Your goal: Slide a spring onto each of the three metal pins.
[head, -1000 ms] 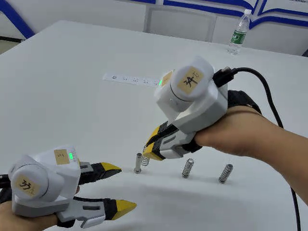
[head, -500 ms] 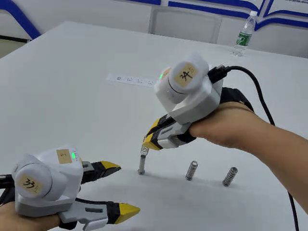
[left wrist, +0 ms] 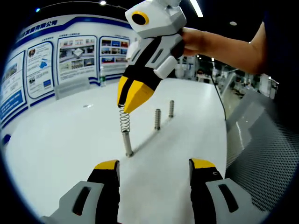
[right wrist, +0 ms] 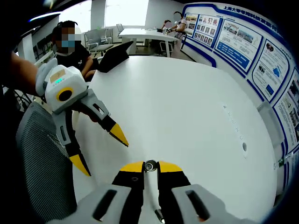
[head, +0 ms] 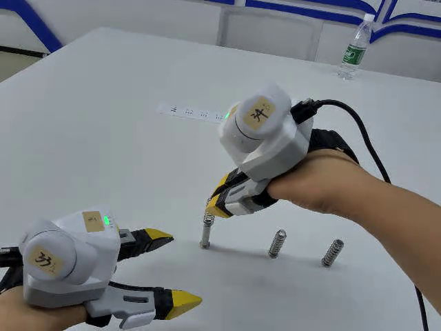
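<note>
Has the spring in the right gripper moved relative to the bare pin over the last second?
Yes. The spring, held by the right gripper, was beside the top of the pin; it now sits directly over that top.

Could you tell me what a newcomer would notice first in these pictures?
The yellow-tipped white right gripper pinches a coiled steel spring at the top of the leftmost upright metal pin, mid-table. The middle pin and right-hand pin already wear springs. The open left gripper hangs lower left.
</note>
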Demonstrator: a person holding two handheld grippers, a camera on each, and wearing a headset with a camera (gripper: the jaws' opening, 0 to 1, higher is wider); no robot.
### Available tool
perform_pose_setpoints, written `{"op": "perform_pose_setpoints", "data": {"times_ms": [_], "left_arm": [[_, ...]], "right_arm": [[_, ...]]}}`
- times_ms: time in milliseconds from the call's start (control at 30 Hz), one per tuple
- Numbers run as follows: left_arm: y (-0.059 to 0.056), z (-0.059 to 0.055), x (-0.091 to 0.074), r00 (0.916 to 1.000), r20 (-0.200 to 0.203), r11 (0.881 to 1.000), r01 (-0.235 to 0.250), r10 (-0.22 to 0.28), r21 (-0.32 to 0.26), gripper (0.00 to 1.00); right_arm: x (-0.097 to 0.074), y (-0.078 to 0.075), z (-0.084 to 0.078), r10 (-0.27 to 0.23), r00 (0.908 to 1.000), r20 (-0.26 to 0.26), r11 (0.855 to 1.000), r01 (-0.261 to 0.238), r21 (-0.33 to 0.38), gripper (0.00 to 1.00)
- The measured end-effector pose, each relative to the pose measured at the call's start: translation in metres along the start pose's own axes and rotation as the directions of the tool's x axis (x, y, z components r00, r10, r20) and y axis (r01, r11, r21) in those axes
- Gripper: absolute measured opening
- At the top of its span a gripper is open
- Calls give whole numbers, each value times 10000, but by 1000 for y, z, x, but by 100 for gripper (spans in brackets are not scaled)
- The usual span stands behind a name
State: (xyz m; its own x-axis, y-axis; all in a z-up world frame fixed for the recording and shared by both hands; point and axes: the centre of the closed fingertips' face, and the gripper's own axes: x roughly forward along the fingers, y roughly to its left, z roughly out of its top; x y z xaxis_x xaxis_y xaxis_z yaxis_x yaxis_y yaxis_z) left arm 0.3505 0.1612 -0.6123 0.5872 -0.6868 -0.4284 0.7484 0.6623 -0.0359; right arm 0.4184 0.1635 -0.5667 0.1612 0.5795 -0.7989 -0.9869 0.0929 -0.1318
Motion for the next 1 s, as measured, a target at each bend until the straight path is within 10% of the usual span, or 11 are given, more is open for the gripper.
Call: {"op": "perform_pose_setpoints", "data": {"times_ms": [1000], "left_arm": [[2,-4,-1,10000,-86,10000,-46,46,-22,60]], "right_arm": [[35,5,-21,128,9986,-520,9999,-125,71,11]]}}
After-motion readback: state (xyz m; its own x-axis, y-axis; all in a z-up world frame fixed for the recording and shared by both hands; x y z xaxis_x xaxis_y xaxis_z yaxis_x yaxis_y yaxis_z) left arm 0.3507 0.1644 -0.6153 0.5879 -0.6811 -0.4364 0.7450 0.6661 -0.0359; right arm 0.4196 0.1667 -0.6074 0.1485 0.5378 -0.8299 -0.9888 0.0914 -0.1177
